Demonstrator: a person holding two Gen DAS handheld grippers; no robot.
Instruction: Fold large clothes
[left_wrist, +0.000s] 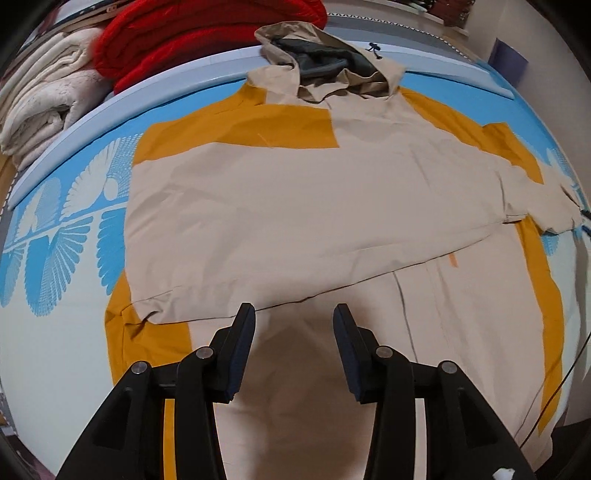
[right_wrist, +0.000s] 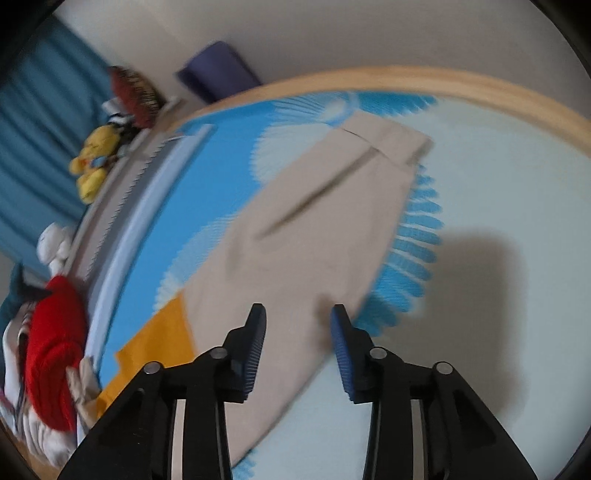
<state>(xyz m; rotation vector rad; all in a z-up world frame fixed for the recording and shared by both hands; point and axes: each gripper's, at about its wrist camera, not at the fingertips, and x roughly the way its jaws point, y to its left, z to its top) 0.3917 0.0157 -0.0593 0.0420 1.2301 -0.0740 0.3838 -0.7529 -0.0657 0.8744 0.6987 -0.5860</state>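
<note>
Blue-and-white bedsheet (left_wrist: 66, 229) with a feather-like print covers the whole work surface. Landmark: the beige and mustard hooded jacket (left_wrist: 314, 206), lying flat on the sheet.

Left-wrist view, left to right:
- Far left of the jacket, beyond the sheet's pale border: folded cream blanket (left_wrist: 40, 103), with a red knit garment (left_wrist: 192, 40) beside it.
- Jacket body central, one sleeve folded across the chest, hood (left_wrist: 317, 62) at the far end showing a dark grey lining.
- Left gripper (left_wrist: 294, 314) poised over the jacket's lower half. Jaws partly apart, nothing between them, pads clear of the cloth.
- No brand mark or lettering can be read on the jacket.

Right-wrist view, blurred, left to right:
- Left of the jacket: teal curtain (right_wrist: 40, 147), yellow plush toy (right_wrist: 94, 162), red knit pile (right_wrist: 55, 350).
- Jacket's other sleeve (right_wrist: 314, 229) stretches out along the sheet, cuff at the far end near a wooden bed edge (right_wrist: 461, 79).
- Right gripper (right_wrist: 298, 314) above the sleeve near its shoulder end. Jaws partly apart, empty; blue ribbed pad (right_wrist: 341, 354) visible.
- No legible writing.
</note>
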